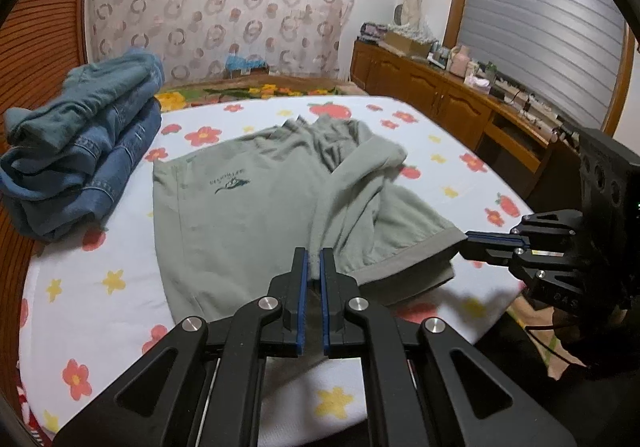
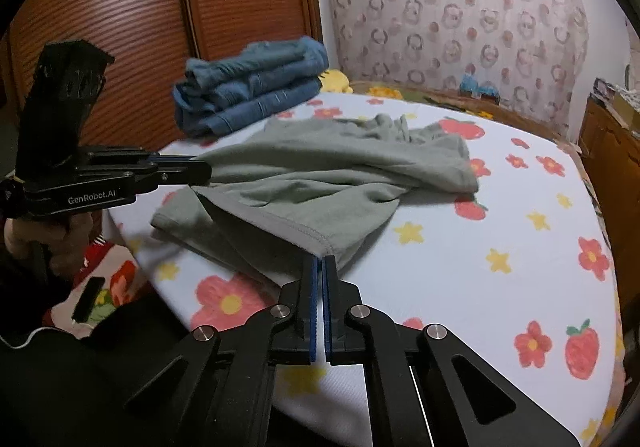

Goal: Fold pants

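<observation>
The left tool is pinched narrow on the near edge of the pale green jersey pants, and the right tool is clamped on the stitched hem corner of the same garment. Both hold that near edge lifted off the white bed sheet printed with flowers and strawberries; ahead of the tools the rest lies rumpled on the bed. This looks like a fold in progress. Next, I judge, both tools should carry the edge forward evenly, laying it flat. Beyond, to the left, sits a stack of folded blue denim jeans.
</observation>
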